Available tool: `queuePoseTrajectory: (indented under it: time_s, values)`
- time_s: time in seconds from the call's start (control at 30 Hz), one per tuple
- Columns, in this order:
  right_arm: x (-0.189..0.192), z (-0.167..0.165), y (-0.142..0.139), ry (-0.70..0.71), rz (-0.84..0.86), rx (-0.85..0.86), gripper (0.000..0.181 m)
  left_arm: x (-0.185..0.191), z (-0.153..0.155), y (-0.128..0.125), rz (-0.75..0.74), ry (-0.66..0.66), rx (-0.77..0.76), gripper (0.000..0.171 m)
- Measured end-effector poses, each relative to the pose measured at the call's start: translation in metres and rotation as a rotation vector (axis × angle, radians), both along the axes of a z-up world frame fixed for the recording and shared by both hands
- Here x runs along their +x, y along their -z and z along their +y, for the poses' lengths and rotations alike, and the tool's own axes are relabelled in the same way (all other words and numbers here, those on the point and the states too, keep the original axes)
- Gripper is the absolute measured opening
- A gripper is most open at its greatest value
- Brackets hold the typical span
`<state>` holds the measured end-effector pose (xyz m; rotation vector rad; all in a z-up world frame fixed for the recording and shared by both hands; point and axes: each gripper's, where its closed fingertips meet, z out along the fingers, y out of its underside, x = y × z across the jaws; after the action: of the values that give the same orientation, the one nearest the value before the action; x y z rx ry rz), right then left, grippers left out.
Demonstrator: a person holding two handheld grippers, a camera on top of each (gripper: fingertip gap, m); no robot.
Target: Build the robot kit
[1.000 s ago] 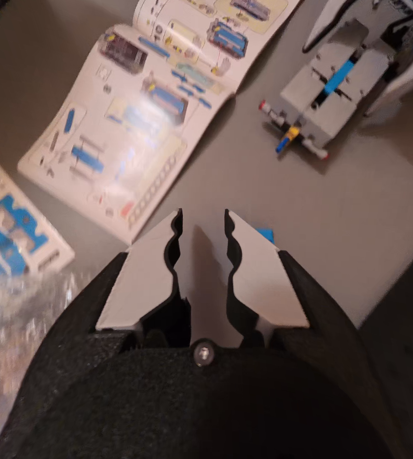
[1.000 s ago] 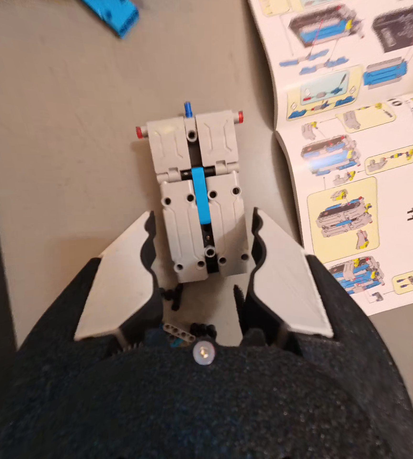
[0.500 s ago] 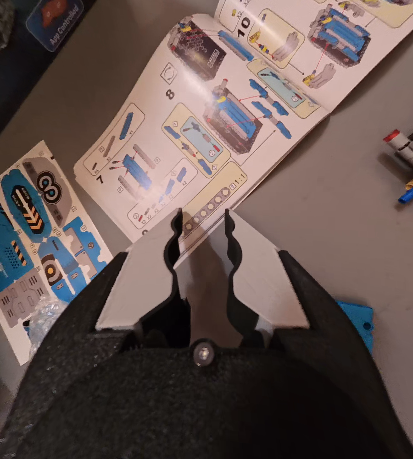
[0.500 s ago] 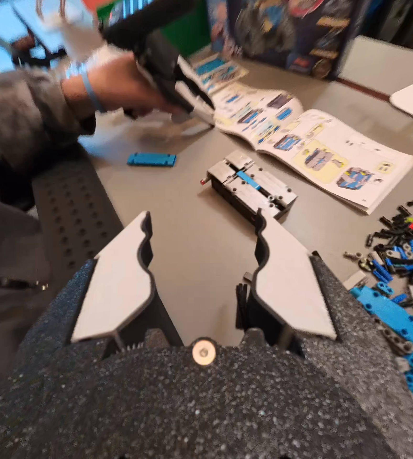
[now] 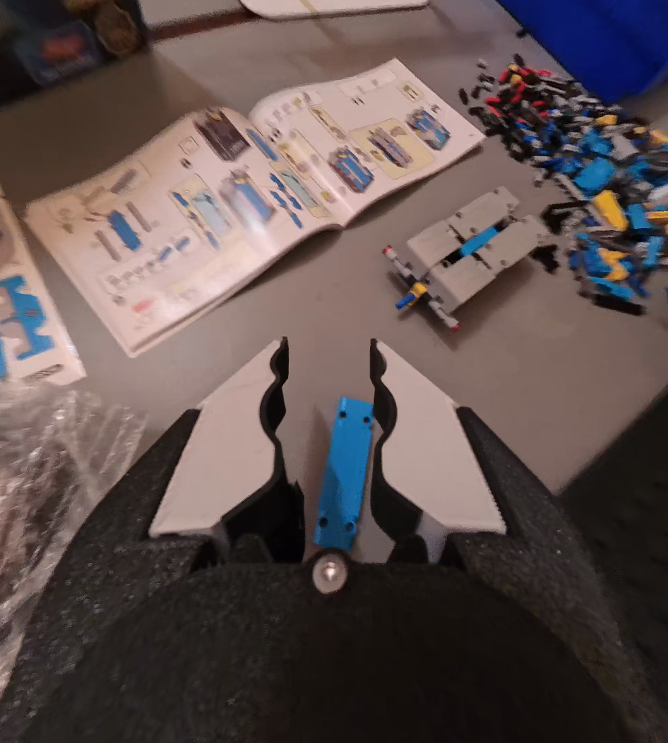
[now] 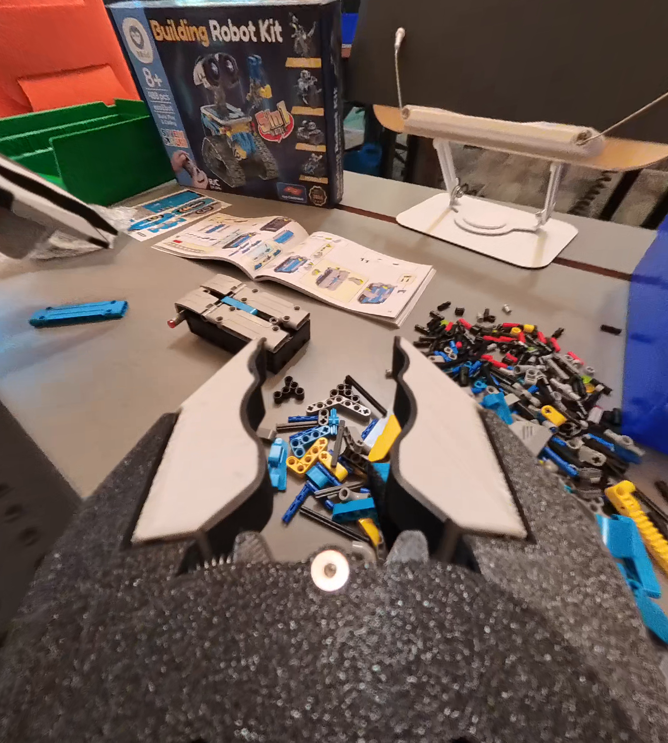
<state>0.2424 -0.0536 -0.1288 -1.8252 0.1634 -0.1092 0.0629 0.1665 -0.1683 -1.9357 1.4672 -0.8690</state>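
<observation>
A: Our left gripper (image 5: pixel 328 345) has its fingers spread and empty. The blue plate (image 5: pixel 344 470) now shows in the gap, close by the right-hand finger; half a second ago it lay outside that finger.

B: The plate lies flat on the desk (image 5: pixel 324 313); whether a finger touches it we cannot tell, as the view is blurred.

A: Ahead we see the open booklet (image 5: pixel 244 201); the grey block (image 5: pixel 469 249) is to its right; the sticker sheet (image 5: pixel 2 281) and plastic bags (image 5: pixel 22 482) lie at the left.

B: Our right gripper (image 6: pixel 328 345) is spread wide too, holding nothing. A second ago it straddled the block; now it hangs over the near edge of the pile (image 6: pixel 525 374) of loose parts, with small blue, yellow and black pieces in its gap.

A: So the block stands free, just beyond the left fingertip; no finger is on it.
</observation>
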Motion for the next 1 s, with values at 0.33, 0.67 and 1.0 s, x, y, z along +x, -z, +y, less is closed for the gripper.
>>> queuePoseTrajectory:
  time_s: [0.33, 0.67, 1.0]
  values:
    - [-0.006, -0.023, 0.002, -0.136, 0.053, -0.083, 0.003, 0.029, 0.009, -0.011, -0.227, -0.036, 0.342, 0.039]
    - [0.025, -0.143, 0.054, -0.020, -0.071, -0.682, 0.032, 0.028, 0.002, -0.002, -0.195, -0.005, 0.300, 0.039]
    - [-0.025, -0.106, 0.085, -0.188, 0.037, -0.713, 0.056, 0.025, 0.002, 0.003, -0.174, -0.019, 0.237, 0.039]
